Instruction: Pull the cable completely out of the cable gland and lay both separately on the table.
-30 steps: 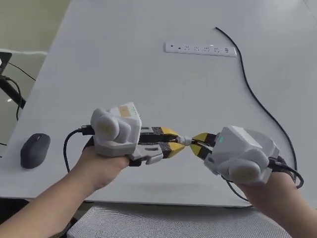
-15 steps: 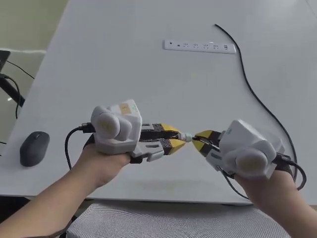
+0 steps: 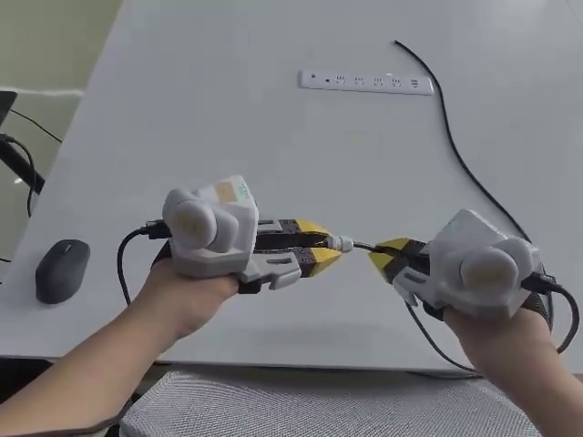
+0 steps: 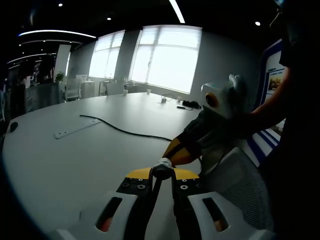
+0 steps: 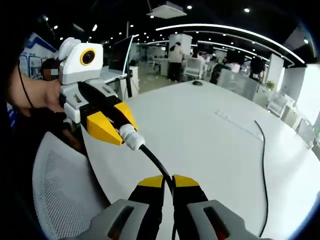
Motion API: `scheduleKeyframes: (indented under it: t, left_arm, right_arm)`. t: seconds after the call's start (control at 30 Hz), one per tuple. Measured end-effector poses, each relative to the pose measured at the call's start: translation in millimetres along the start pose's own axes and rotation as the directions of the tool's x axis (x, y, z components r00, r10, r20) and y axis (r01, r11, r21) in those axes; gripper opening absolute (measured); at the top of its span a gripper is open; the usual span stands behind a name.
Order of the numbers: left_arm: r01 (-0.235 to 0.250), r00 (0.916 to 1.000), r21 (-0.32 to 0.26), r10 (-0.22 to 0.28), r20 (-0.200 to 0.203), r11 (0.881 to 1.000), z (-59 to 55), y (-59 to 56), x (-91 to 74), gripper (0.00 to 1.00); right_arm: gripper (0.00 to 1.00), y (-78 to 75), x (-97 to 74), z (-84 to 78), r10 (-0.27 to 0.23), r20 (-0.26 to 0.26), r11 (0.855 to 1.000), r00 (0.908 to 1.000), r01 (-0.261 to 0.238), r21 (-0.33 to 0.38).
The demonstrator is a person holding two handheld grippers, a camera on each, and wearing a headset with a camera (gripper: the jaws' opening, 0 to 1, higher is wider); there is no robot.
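A small white cable gland (image 3: pixel 341 244) sits pinched in the yellow tips of my left gripper (image 3: pixel 321 247), held above the table's front edge. The gland (image 4: pixel 162 168) shows between the left jaws, and the gland (image 5: pixel 131 137) also shows in the right gripper view. A thin black cable (image 3: pixel 363 247) runs out of it to the right into my right gripper (image 3: pixel 383 256), which is shut on it. The cable (image 5: pixel 156 162) curves from the gland down between the right jaws. A short stretch of bare cable spans the gap between the two grippers.
A white power strip (image 3: pixel 366 82) lies far across the white table (image 3: pixel 228 118), with a long black cord (image 3: pixel 455 146) trailing toward the right front. A grey mouse (image 3: pixel 62 269) rests at the left edge. A mesh chair (image 3: pixel 301 405) sits below the table edge.
My right gripper has moved right, away from the left one, drawing more black cable out of the gland. The left gripper has stayed nearly still.
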State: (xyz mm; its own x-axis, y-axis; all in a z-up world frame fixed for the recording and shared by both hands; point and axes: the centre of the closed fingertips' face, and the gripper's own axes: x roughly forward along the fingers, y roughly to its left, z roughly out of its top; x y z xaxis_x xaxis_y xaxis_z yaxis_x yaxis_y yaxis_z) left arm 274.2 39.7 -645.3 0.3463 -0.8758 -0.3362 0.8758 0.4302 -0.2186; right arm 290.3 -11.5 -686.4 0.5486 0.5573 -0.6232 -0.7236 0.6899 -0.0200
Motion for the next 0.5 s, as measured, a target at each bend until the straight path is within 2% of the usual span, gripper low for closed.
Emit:
scheduleKeyframes:
  t: [0.2,0.33,0.4,0.43,0.5]
  left_arm:
    - [-0.001,1.0000,0.003,0.001,-0.004,1.000,-0.8,0.3,0.4,0.15]
    - [-0.001,1.0000,0.001,0.001,-0.005,1.000,-1.6,1.1,0.3,0.15]
    - [-0.002,1.0000,0.000,0.002,-0.004,1.000,-1.3,2.4,0.1,0.15]
    - [-0.001,1.0000,0.001,0.001,-0.003,1.000,-1.1,2.4,0.1,0.15]
    - [-0.001,1.0000,0.000,0.001,-0.002,1.000,-0.7,2.8,0.1,0.15]
  right_arm:
    - [0.00,-8.9,4.2,-17.1,-0.014,-0.025,0.995,0.9996,0.017,0.100]
    - [0.00,-14.4,5.7,-26.9,-0.026,-0.042,0.983,0.9988,0.033,0.183]
    - [0.00,-18.8,6.9,-33.4,-0.036,-0.053,0.967,0.9979,0.048,0.251]
    - [0.00,-20.4,7.6,-35.2,-0.036,-0.055,0.965,0.9978,0.049,0.258]
    - [0.00,-24.1,8.7,-42.1,-0.047,-0.068,0.943,0.9966,0.066,0.326]
